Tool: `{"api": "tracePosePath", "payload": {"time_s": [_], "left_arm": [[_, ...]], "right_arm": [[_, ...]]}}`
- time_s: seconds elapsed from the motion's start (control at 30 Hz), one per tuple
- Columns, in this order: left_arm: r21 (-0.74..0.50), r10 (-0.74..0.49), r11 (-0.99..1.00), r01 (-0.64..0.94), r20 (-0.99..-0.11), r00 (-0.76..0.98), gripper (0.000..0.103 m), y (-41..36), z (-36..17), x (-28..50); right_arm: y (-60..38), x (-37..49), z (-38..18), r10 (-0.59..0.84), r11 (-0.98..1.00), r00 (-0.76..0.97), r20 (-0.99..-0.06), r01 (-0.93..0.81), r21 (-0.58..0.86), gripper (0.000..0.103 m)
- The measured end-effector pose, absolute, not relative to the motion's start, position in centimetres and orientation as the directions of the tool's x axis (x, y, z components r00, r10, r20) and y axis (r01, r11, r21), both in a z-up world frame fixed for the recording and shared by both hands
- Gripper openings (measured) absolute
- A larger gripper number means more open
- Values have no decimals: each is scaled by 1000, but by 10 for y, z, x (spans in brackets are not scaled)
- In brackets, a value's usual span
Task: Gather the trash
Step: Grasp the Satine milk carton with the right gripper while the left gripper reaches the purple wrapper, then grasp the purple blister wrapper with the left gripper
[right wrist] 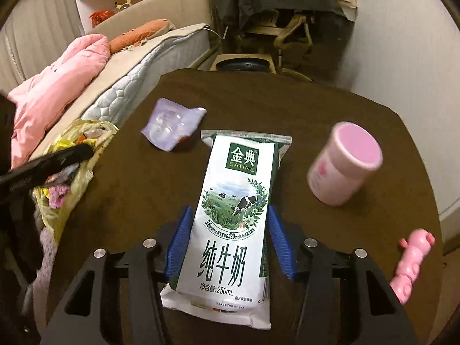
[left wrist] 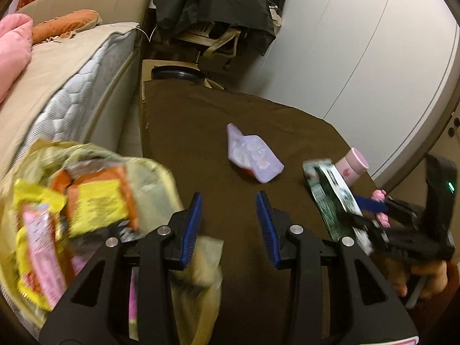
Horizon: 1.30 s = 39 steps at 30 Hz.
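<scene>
The right gripper (right wrist: 228,238) has its pads on either side of the milk pouch (right wrist: 230,230), which lies flat on the brown table (right wrist: 316,109). They sit right at its edges and seem to press, though I cannot be sure the grip is firm. The pouch is soft and looks empty; if the pads only pinch its thin side folds, it could slide out or fold over when lifted.

The left gripper (left wrist: 228,224) stands half open with a fold of the yellow bag (left wrist: 201,281) caught against one finger, nothing squeezed between the pads. The bag, already stuffed with wrappers, hangs off the table's left edge in blur. Held that loosely, its mouth could sag or close, and the pouch would miss it and fall to the floor by the bed (left wrist: 72,66).

The purple wrapper (right wrist: 172,126) lies between pouch and bag, the pink cup (right wrist: 345,164) tilts just right of the pouch, and a pink toy (right wrist: 414,261) sits nearer the edge; a careless swing could knock any of them off.
</scene>
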<state>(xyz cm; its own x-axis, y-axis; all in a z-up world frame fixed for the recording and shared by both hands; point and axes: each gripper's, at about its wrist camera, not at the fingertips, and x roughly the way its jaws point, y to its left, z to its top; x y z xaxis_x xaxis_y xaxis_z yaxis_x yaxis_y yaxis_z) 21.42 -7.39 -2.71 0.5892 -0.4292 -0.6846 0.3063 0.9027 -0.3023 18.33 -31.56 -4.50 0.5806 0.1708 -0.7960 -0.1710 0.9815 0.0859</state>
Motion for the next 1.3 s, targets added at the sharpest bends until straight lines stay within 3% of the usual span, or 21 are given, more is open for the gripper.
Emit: {"api": "tracePosePath", "payload": {"time_s": [0.37,0.67,0.73,0.77,0.83,1.3], "left_arm": [[-282,-414,908,311,-721,555,37,-119,-40,245],[-292,-346,938,187,-757,553,37,-128,-50,275],[-296,-339,940,170,-759,556,30,-129,-50,279],[-290,-335,942,171,-765,549,15,-131,-52,281],[-281,-334,943,181,-772,542,5,-133,-54,280],[-179,-333,935,307,-740,584,1,-128,-27,215]], "right_arm": [[-330,167,-59,163,983,582,-797,-163,81,50],[-341,157,-63,151,987,604,-782,-129,91,50],[-342,157,-63,138,989,606,-784,-121,81,50],[-341,156,-63,131,990,606,-785,-117,75,50],[-342,155,-63,129,990,605,-786,-118,72,50],[-342,163,-46,179,983,594,-784,-140,119,50]]}}
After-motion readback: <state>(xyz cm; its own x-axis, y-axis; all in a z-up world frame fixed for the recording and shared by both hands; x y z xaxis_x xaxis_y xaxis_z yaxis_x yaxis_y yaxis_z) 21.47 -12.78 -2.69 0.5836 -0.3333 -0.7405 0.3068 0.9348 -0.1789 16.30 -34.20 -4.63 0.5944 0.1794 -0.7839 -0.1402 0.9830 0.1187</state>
